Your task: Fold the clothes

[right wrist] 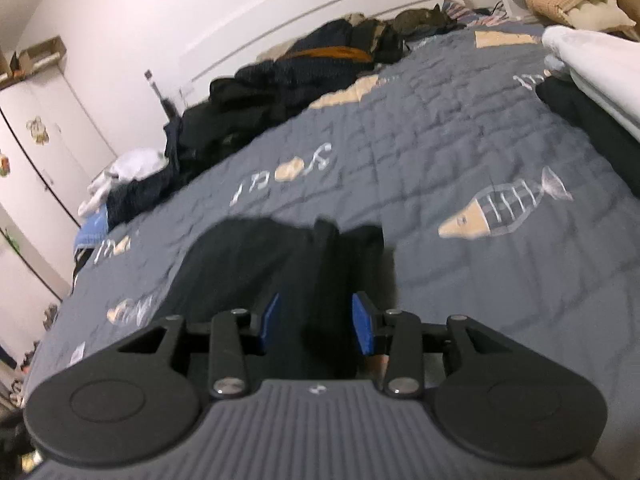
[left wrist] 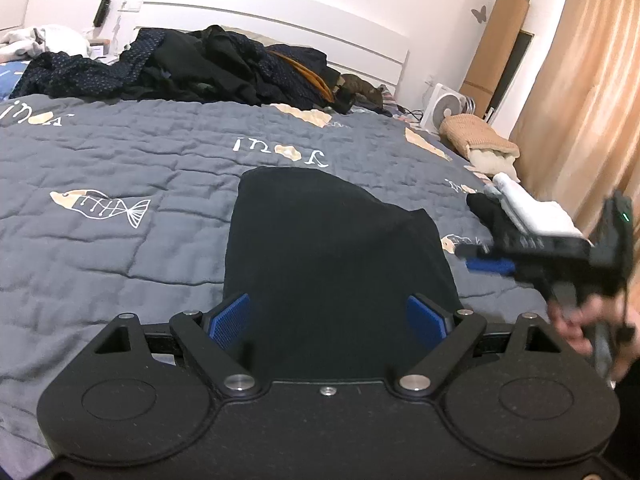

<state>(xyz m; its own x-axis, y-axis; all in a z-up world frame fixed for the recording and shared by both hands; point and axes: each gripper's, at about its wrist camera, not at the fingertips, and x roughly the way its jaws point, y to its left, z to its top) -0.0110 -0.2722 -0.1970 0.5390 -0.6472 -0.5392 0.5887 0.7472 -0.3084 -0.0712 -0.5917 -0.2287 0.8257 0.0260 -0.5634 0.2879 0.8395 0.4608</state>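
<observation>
Left gripper (left wrist: 328, 320) sits low and level over the near edge of the bed, its blue ribbed fingers (left wrist: 232, 320) spread wide apart with nothing between them but the dark garment (left wrist: 336, 248) lying below; no grip on it. The garment, black soft cloth folded into a rough rectangle with a rounded far edge, lies flat on the quilt (left wrist: 120, 152) at mid-bed, directly ahead of the left gripper. The quilt is grey, stitched in puckered squares, printed with cream fish-skeleton figures and white cursive lettering that reads upside down and is not legible. Behind it, a heap of dark clothes (left wrist: 192, 64) against the white headboard. Right gripper (right wrist: 316, 322) seen from the left camera tilted and blurred, held by a hand (left wrist: 584, 320) at the bed's right side. Its fingers (right wrist: 364, 328) are partly open, flanking a raised fold of the garment; contact cannot be told. Folded white cloth (left wrist: 532, 212) lies near the right edge.
</observation>
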